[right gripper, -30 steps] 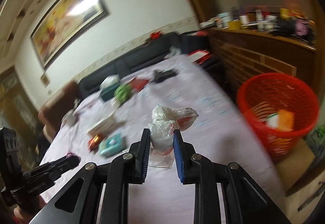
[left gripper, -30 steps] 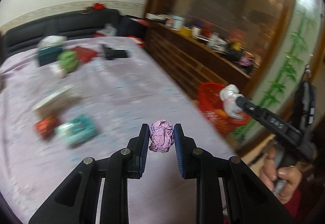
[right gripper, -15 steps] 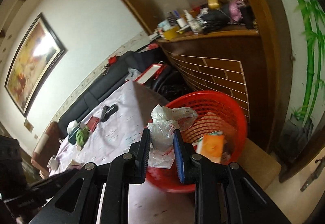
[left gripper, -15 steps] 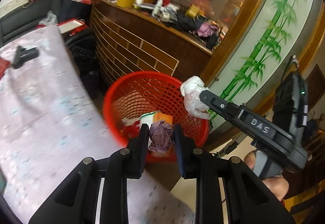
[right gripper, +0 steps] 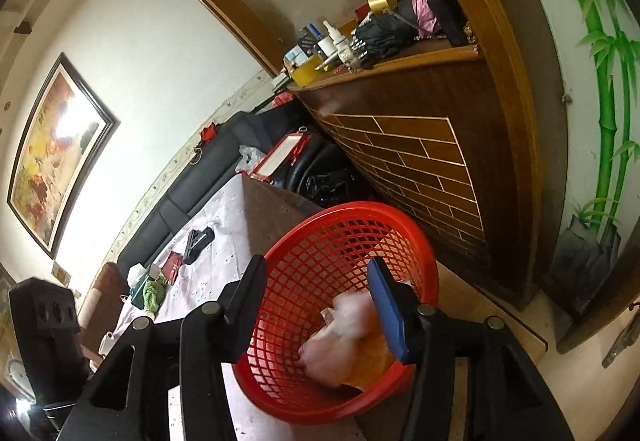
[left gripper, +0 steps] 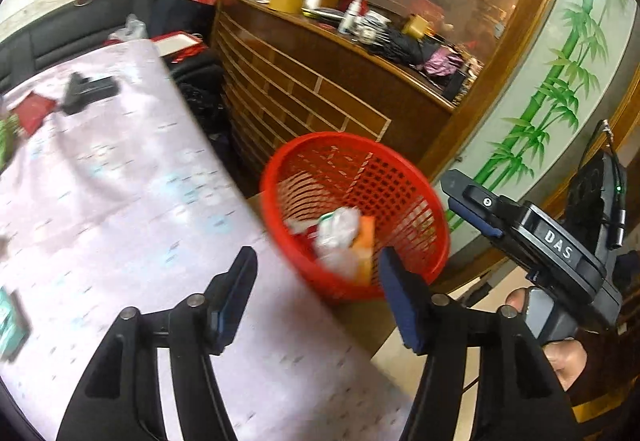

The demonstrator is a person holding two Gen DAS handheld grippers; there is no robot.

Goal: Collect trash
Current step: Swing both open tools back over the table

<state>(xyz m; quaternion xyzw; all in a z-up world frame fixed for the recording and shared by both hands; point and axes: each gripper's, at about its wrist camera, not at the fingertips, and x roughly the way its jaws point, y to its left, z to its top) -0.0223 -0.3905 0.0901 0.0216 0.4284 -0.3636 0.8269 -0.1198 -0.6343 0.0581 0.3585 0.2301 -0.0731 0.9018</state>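
Where crumpled trash (left gripper: 336,233) lies, red basket (left gripper: 400,177), orange packet (left gripper: 366,241).

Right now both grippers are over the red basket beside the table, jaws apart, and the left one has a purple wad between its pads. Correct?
Not quite. The left gripper holds nothing: the left wrist view shows its opening jaws empty, with trash lying in the red basket below. The rest stands.

One red basket (left gripper: 400,177), two tongs (left gripper: 316,297) (right gripper: 316,305), one framed painting (right gripper: 56,149)
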